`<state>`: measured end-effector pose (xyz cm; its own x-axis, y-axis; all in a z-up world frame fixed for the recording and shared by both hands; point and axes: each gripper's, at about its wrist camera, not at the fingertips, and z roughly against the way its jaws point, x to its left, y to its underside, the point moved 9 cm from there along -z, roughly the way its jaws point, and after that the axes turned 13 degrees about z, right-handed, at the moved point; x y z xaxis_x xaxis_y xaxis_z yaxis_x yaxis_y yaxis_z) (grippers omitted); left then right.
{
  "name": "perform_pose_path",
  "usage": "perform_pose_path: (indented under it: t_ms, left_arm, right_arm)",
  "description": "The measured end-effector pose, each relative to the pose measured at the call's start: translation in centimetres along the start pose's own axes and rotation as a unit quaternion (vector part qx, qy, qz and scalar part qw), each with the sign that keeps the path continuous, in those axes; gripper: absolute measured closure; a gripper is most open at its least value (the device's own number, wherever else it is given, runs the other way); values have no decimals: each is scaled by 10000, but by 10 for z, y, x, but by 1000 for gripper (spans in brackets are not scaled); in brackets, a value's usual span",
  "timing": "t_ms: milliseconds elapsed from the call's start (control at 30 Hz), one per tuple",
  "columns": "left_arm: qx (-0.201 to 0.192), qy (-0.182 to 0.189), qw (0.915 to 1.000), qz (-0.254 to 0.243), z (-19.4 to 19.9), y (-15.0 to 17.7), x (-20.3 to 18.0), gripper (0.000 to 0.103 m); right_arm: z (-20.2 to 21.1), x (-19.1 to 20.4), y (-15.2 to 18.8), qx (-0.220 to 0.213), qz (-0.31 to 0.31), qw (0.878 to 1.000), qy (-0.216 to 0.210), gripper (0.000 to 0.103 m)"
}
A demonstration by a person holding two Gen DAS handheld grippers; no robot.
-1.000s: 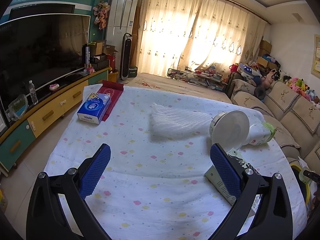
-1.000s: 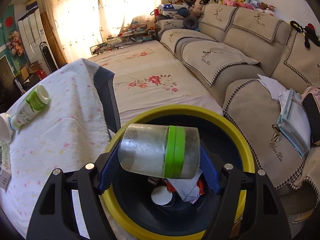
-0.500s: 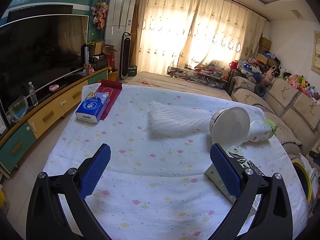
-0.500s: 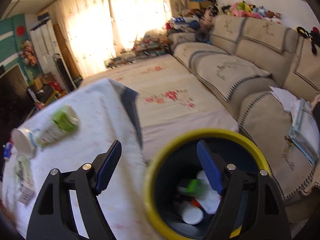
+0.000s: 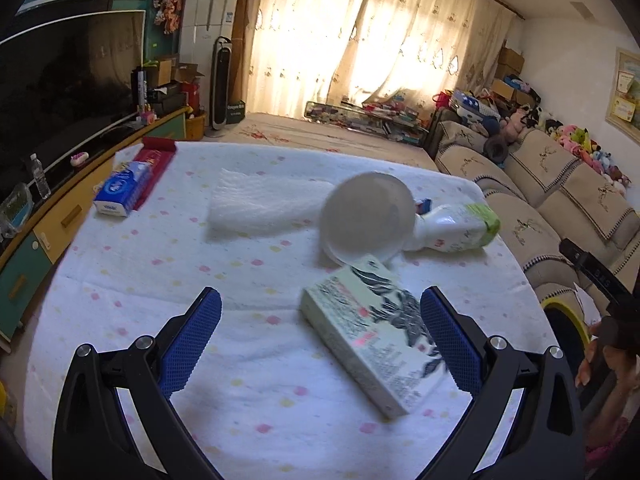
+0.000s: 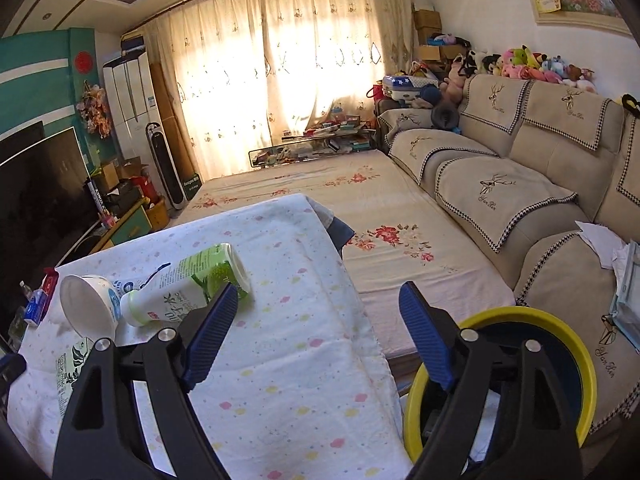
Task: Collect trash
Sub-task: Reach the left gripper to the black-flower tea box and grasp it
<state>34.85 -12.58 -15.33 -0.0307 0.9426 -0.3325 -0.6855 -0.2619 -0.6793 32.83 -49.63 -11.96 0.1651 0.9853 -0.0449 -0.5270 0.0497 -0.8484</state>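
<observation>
Now that your right gripper [image 6: 314, 330] has dropped the green-lidded jar and swung off the yellow-rimmed bin [image 6: 568, 340] (at four o'clock), its empty jaws are opening; your left gripper [image 5: 320, 330], released, frames the box [image 5: 372, 340], with the bottle [image 5: 456, 228] at one o'clock.

i see the tabletop [image 5: 248, 364] under a white cloth with pastel dots. lying on it: a flat printed carton [image 5: 374, 338] nearest the camera, a white bowl [image 5: 366, 216] tipped on its side just beyond it, a white-and-green bottle [image 5: 456, 228] lying down right beside the bowl, a white foam sheet [image 5: 260, 204] mid-table, a blue tissue pack [image 5: 120, 194] at the far left corner, next to a red flat item [image 5: 154, 162].
</observation>
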Motion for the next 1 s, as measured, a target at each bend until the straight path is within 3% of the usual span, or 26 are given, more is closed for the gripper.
perform_pose_path:
  t_ms: [100, 233, 333, 433, 633, 800, 900, 1000]
  left_arm:
    - [105, 78, 9997, -222, -5, 18, -38, 5]
    - [87, -438, 9967, -682, -24, 36, -69, 5]
    - [236, -764, 9938, -775, -42, 45, -72, 5]
    - [285, -1099, 9900, -842, -49, 48, -62, 5]
    - [746, -1118, 9890, -617, -43, 58, -21, 5]
    - [805, -1319, 9874, -337, -21, 52, 34, 5]
    - [641, -1083, 9919, -147, -9, 38, 39, 5]
    - [594, -844, 9935, -485, -13, 26, 21, 5]
  right_arm:
    - [-1, 1, 1, -3, 2, 10000, -39, 25]
    - [0, 8, 3, -13, 76, 9999, -120, 25]
    - [1, 9, 3, -29, 90, 9998, -176, 25]
    - [2, 10, 3, -20, 68, 9997, -225, 25]
    - [3, 10, 3, -28, -4, 9994, -343, 25]
    - [4, 13, 4, -29, -16, 9992, -404, 25]
    - [4, 13, 3, -24, -9, 9992, -405, 24]
    - [3, 14, 5, 21, 4, 9993, -385, 24]
